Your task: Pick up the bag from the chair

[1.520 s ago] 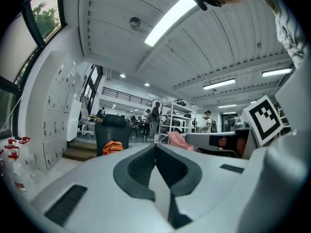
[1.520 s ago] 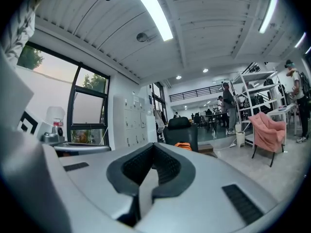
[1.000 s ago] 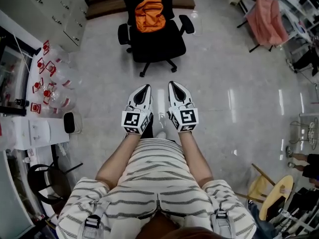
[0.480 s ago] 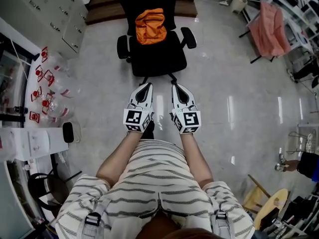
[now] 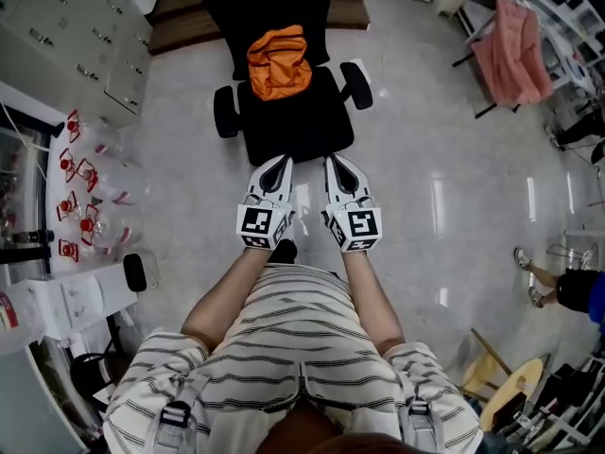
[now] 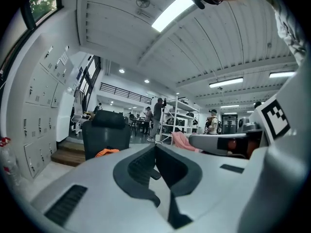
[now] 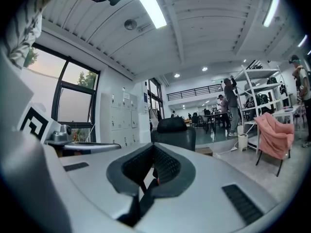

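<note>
An orange bag (image 5: 279, 61) lies crumpled on the seat of a black office chair (image 5: 301, 121), against its backrest. In the head view my left gripper (image 5: 278, 163) and right gripper (image 5: 334, 163) are held side by side, tips just at the seat's front edge, well short of the bag. Both are shut with nothing between the jaws. The left gripper view shows its own tip (image 6: 155, 146), with the chair (image 6: 106, 136) and the bag (image 6: 108, 152) ahead to the left. In the right gripper view the chair (image 7: 175, 132) stands straight beyond the tip (image 7: 154, 147).
Grey lockers (image 5: 57, 26) and a white table with clear red-labelled packets (image 5: 85, 197) line the left. A wooden step (image 5: 189, 19) lies behind the chair. A pink cloth (image 5: 510, 50) hangs at the right, a person's legs (image 5: 553, 287) stand farther right, and a wooden stool (image 5: 510, 386) is nearby.
The chair and bag have come closer to me in the head view, and the gripper tips now reach the seat's front edge. Both grippers stay shut and side by side.
</note>
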`<state>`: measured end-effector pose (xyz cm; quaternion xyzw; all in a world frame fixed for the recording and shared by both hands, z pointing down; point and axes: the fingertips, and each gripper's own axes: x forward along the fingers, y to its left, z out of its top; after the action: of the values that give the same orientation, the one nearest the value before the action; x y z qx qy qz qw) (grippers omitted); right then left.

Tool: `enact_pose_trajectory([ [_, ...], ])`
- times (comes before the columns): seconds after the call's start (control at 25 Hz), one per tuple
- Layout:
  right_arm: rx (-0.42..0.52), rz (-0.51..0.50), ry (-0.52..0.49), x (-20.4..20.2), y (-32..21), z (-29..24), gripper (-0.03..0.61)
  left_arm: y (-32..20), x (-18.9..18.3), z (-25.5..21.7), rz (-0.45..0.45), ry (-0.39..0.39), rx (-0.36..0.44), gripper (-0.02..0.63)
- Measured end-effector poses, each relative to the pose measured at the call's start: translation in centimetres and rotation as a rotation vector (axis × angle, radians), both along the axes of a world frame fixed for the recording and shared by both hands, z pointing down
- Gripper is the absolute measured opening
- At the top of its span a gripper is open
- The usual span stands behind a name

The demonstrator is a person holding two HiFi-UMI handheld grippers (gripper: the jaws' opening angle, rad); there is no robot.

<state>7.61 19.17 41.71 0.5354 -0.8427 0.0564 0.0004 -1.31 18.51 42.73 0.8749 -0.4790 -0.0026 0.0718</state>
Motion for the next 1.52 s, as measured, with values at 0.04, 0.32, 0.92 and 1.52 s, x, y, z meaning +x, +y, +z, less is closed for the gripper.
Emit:
enact_pose_trajectory([
  [0.04, -0.002, 0.005, 0.0, -0.1, -1.1, 0.0, 0.009, -1.1, -0.1, 0.0, 0.003, -0.001, -0.002, 0.021],
  [0.32, -0.028, 0.03, -0.002, -1.5, -7.9, 0.8, 0.009, -7.9, -1.4, 1.0, 0.033, -0.019, -0.028, 0.022],
  [0.92, -0.097, 0.015, -0.009, -3.8, -17.0, 2.7, 0.009, -16.5, -3.1, 4.0, 0.03, -0.034, -0.106, 0.023],
  [1.52, -0.131, -0.09, -0.008, -1.6, -27.6, 4.4, 0.009, -26.3, -1.0, 5.2, -0.101, -0.05, -0.135, 0.023],
])
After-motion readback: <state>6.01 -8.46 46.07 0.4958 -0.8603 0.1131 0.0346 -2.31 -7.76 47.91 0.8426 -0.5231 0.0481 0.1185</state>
